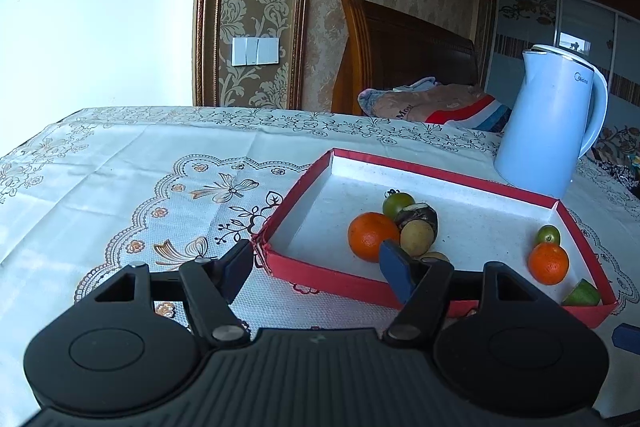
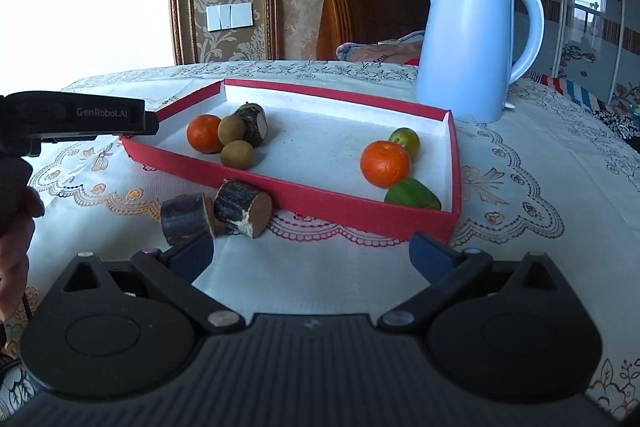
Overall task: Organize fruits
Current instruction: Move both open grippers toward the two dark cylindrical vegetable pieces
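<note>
A red tray (image 1: pixel 320 279) with a white floor holds two groups of fruit. On the left lie an orange (image 1: pixel 372 237), a green fruit (image 1: pixel 398 205), a dark chunk (image 1: pixel 418 215) and a brown round fruit (image 1: pixel 417 238). At the right corner are an orange (image 2: pixel 385 163), a small green fruit (image 2: pixel 405 141) and a green wedge (image 2: pixel 412 195). Two dark cylindrical chunks (image 2: pixel 188 219) (image 2: pixel 242 207) lie on the cloth against the tray's front wall. My left gripper (image 1: pixel 316 267) is open over the tray's near corner, holding nothing. My right gripper (image 2: pixel 314 255) is open and empty, just short of the two chunks.
A pale blue kettle (image 2: pixel 472 43) stands behind the tray's far right side. The table wears a white embroidered cloth (image 1: pixel 140 179). A person's hand (image 2: pixel 16 247) shows at the left edge of the right wrist view. A bed headboard (image 1: pixel 400 51) stands beyond the table.
</note>
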Motion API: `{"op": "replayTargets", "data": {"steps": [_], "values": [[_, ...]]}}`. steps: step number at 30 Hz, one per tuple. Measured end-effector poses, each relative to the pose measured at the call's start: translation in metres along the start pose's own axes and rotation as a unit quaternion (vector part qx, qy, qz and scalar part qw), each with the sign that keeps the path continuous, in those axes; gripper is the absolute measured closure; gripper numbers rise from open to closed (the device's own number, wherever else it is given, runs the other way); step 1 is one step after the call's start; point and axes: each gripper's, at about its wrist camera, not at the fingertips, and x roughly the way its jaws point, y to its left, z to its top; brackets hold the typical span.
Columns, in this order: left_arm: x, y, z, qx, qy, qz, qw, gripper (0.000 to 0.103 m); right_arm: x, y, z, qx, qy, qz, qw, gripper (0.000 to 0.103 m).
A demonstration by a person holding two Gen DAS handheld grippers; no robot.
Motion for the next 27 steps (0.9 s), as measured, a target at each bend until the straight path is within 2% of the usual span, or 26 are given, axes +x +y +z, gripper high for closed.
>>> {"op": "replayTargets", "data": {"steps": [1,7,11,12,14,15,16,19,23,25,27], "values": [[0.0,0.001,0.0,-0.003,0.0,0.0,1.0,0.027,0.001,0.002,0.002,0.001,-0.003,-0.008,1.0,0.0],[-0.002,0.001,0.001,-0.001,-0.005,0.001,1.0,0.027,0.019,0.018,0.011,-0.022,0.01,-0.036,0.999,0.0],[-0.003,0.006,0.003,-0.013,-0.007,-0.002,0.9999,0.026,0.019,0.019,0.009,-0.021,0.012,-0.032,0.999,0.0],[-0.004,0.007,0.004,-0.016,-0.007,0.0,0.9998,0.026,0.018,0.02,0.009,-0.023,0.009,-0.025,0.999,0.0],[-0.005,0.009,0.004,-0.019,-0.007,0.002,0.9998,0.026,0.016,0.021,0.011,-0.018,0.009,0.031,0.999,0.0],[-0.005,0.01,0.004,-0.02,-0.005,0.003,0.9998,0.026,0.014,0.018,0.012,0.0,0.008,0.057,0.998,0.0],[-0.006,0.012,0.003,-0.02,-0.002,0.003,0.9998,0.026,0.011,0.013,0.013,0.022,0.0,0.062,0.998,0.0],[-0.01,0.016,-0.002,-0.02,0.006,0.001,0.9998,0.026,0.007,0.004,0.012,0.029,-0.019,0.002,0.999,0.0],[-0.016,0.014,-0.016,0.007,0.028,-0.038,0.9989,0.026,0.005,-0.012,0.003,0.043,0.002,0.032,0.999,0.0],[-0.019,0.006,-0.025,0.032,0.034,-0.054,0.9974,0.026,0.0,-0.016,-0.001,0.043,-0.013,0.01,0.999,0.0],[-0.024,-0.003,-0.03,0.058,0.03,-0.085,0.9942,0.026,-0.004,-0.02,-0.001,0.045,-0.027,-0.002,0.999,0.0]]}}
